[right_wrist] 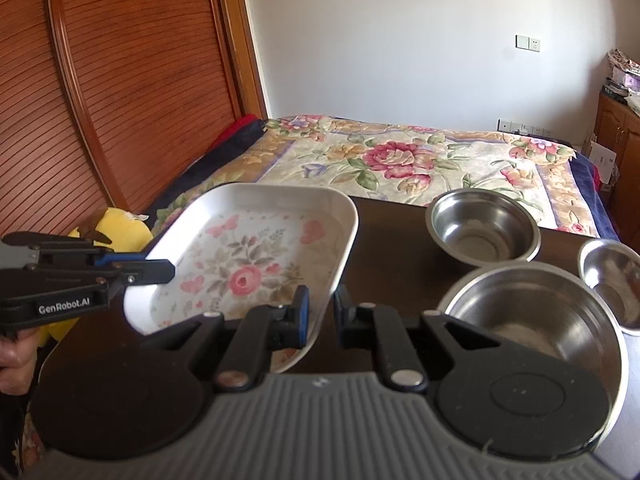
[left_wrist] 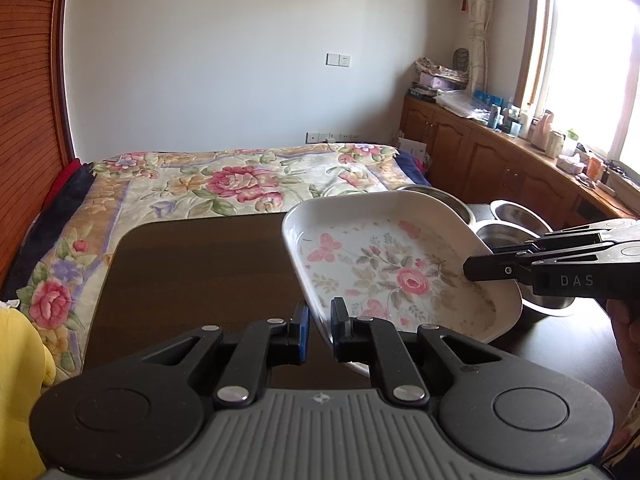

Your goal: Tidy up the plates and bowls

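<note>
A white rectangular plate (left_wrist: pixel 384 264) with a pink rose print hangs tilted above the dark table (left_wrist: pixel 192 264), held at two sides. My left gripper (left_wrist: pixel 320 314) is shut on its near rim. From the right, my right gripper (left_wrist: pixel 470 270) clamps the other edge. In the right wrist view the same plate (right_wrist: pixel 244 256) has its rim between the right gripper (right_wrist: pixel 322 306) fingers, and the left gripper (right_wrist: pixel 170 270) bites its left edge. Three steel bowls stand on the table to the right: a far one (right_wrist: pixel 482 228), a large near one (right_wrist: pixel 532 320) and a small one (right_wrist: pixel 612 280).
A bed with a floral quilt (left_wrist: pixel 240 184) lies just beyond the table's far edge. A yellow plush toy (right_wrist: pixel 120 228) sits off the table's left side. Wooden cabinets (left_wrist: pixel 480 152) with clutter on top run along the right wall. A hand (left_wrist: pixel 628 340) holds the right gripper.
</note>
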{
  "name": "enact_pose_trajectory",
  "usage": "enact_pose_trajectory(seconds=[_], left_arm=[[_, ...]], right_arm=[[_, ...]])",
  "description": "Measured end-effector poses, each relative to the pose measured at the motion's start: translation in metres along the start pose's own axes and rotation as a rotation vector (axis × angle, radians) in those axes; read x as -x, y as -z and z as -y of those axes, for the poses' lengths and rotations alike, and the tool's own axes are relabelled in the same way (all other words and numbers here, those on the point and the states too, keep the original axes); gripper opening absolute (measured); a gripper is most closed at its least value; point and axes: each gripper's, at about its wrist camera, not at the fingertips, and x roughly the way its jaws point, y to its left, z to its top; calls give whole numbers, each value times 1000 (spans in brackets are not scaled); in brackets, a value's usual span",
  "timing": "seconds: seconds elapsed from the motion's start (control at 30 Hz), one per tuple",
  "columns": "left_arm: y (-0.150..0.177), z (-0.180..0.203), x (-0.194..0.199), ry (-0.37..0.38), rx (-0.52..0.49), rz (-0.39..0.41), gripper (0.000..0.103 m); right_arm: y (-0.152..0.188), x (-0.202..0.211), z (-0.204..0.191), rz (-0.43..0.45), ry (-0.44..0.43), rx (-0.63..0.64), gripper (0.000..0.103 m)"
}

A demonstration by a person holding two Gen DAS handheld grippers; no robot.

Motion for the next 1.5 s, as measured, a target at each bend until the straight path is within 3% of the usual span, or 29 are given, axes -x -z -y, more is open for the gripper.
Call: enact_pose_trajectory(seconds=[0.7, 1.2, 1.5], left_arm=[[40, 39, 39, 27, -20, 19, 13], [79, 39, 56, 46, 46, 11, 13], [91, 41, 60, 26, 27, 6, 12]], right_arm=[[45, 48, 5, 24, 4, -15, 15], [77, 62, -6, 30, -35, 5, 15], [94, 60, -12, 14, -48, 10, 15]])
